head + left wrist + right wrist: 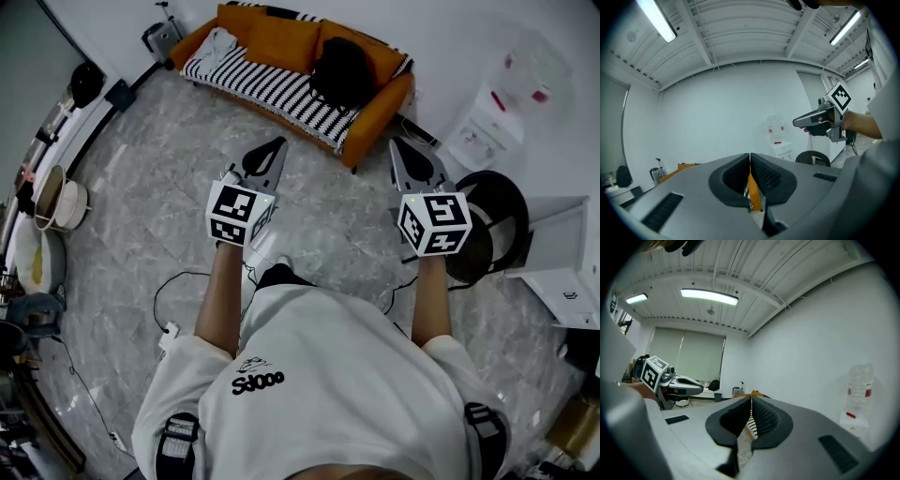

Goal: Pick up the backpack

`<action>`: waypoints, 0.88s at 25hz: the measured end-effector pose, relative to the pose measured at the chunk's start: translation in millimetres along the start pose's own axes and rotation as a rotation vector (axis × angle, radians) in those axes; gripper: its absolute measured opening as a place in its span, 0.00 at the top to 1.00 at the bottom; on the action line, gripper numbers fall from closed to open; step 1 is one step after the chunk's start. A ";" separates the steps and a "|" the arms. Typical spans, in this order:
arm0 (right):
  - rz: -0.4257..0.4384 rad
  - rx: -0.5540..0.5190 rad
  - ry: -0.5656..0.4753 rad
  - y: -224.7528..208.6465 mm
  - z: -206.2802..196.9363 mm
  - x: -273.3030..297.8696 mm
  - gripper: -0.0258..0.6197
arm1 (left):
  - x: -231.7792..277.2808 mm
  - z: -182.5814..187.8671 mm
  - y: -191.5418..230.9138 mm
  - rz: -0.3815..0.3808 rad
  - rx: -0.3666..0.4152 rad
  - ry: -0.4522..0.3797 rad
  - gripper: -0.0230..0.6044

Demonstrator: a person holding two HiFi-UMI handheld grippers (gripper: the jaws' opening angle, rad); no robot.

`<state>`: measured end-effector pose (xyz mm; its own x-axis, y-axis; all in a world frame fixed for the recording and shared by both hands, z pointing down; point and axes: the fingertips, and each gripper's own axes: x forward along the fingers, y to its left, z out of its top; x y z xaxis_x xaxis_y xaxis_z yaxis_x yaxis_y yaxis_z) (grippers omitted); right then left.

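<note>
Nearest the head camera is the person's white cotton shirt [328, 375] with a small black print on it, and two bare forearms reach out from it over the floor. Each hand holds a grey, wedge-shaped tong with a black-and-white marker cube on its back.

The left gripper [277, 143] has its ribbed black pads pressed together at the tips. In its own view [750, 157] nothing is caught between them, and only a sliver of orange shows through the narrow slit below. The right gripper [395, 143] is likewise pressed shut and empty [751, 400]. Striped cloth and pale floor show through its slit.

The backpack [342, 70] is a soft, rounded black bundle. It sits far ahead on the right half of an orange sofa [375, 103], well apart from both tongs. A black-and-white striped blanket [272, 89] covers the seat to the left of the backpack.

The floor [150, 187] is glossy grey stone with marbled veins, and thin black cables trail across it near the person. A white water dispenser [487, 122] with a clear bottle on top stands by the wall at the far right.
</note>
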<state>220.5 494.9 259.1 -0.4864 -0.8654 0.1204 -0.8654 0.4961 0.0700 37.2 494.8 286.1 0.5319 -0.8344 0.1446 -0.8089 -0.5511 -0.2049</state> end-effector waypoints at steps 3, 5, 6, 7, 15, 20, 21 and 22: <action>0.001 -0.033 0.009 -4.7 1.0 8.2 0.91 | 11.7 2.3 2.6 -0.007 0.004 0.001 0.92; 0.001 -0.044 0.011 -6.3 -1.6 17.1 0.91 | 20.7 -0.5 6.3 -0.015 0.007 0.005 0.92; 0.003 -0.046 0.013 -7.2 -3.9 22.1 0.91 | 26.0 -2.9 9.0 -0.018 0.006 0.008 0.92; 0.007 -0.047 0.016 -8.8 -6.5 27.7 0.91 | 32.2 -5.8 12.5 -0.021 0.004 0.010 0.92; -0.003 -0.062 0.018 -35.9 -14.5 102.7 0.91 | 105.8 -24.9 67.6 -0.047 0.004 0.008 0.92; -0.031 -0.056 0.040 -60.0 -7.0 178.7 0.91 | 166.9 -24.3 124.0 -0.076 0.008 0.002 0.92; -0.038 -0.055 0.042 -64.1 -4.0 193.5 0.91 | 177.9 -23.3 135.6 -0.083 0.011 0.002 0.92; -0.046 -0.054 0.043 -68.6 -0.9 208.0 0.91 | 188.9 -22.1 147.3 -0.088 0.013 0.002 0.92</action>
<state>178.8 280.9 280.2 -0.4396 -0.8842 0.1579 -0.8784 0.4599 0.1298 13.0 256.1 304.6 0.6000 -0.7830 0.1640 -0.7560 -0.6220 -0.2038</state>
